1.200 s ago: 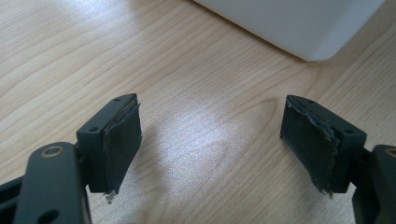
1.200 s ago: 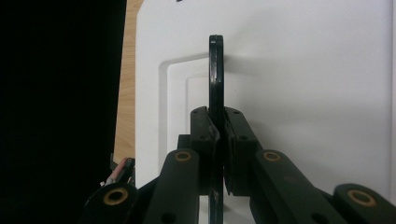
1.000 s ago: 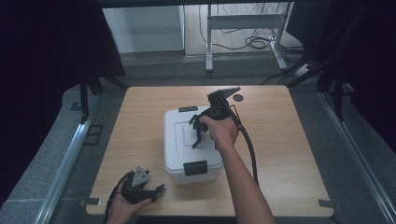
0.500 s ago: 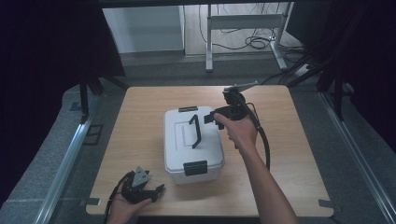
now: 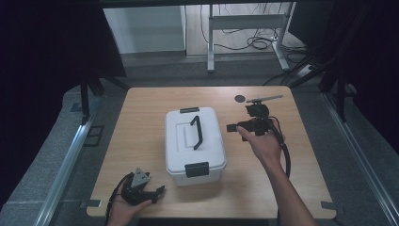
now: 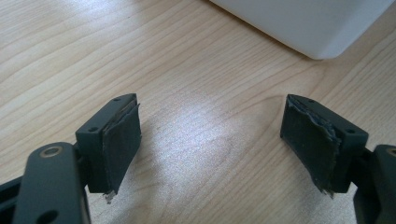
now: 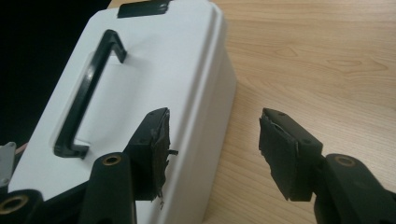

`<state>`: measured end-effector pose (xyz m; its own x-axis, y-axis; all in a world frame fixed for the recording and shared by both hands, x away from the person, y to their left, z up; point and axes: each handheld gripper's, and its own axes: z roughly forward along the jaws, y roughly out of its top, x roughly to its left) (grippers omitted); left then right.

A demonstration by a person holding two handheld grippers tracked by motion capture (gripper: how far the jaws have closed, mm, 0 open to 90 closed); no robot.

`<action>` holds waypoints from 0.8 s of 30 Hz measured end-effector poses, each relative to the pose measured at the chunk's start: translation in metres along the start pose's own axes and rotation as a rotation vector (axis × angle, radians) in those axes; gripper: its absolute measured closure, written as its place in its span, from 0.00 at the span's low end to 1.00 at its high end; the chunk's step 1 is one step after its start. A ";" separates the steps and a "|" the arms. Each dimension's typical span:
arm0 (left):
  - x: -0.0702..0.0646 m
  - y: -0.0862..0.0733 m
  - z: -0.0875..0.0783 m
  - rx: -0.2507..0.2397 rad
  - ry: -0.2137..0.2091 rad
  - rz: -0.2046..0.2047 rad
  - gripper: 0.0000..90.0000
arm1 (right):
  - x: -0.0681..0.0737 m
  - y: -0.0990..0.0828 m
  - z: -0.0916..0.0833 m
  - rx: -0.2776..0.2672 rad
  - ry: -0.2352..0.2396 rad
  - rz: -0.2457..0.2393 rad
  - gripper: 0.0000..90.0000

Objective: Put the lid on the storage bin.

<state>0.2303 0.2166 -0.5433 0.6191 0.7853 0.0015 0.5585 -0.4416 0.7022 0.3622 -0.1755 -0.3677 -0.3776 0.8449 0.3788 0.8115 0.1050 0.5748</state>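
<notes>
With the right gripper (image 5: 237, 128) just beside the white box (image 5: 194, 143) mid-table, jaws just spread wider on nothing, and the left gripper (image 5: 155, 191) spread at the near edge, a careless swing risks clipping the upright handle (image 5: 197, 133).

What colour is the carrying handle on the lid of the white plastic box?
Black handle, clearest in the right gripper view.

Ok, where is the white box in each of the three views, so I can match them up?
High view: the white box sits mid-table, black handle on top.
Left gripper view: one rounded corner of the box at the top right.
Right gripper view: the box takes the left half, lid and handle facing up.
Shared landmark: the wooden table.
</notes>
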 end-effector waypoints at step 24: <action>0.003 0.000 0.001 0.010 -0.016 -0.023 0.21 | -0.080 -0.072 0.016 0.018 -0.010 0.118 0.44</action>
<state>0.2325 0.2183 -0.5437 0.6146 0.7884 -0.0260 0.5783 -0.4280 0.6946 0.3409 -0.2427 -0.4509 -0.2742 0.8573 0.4358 0.8580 0.0134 0.5136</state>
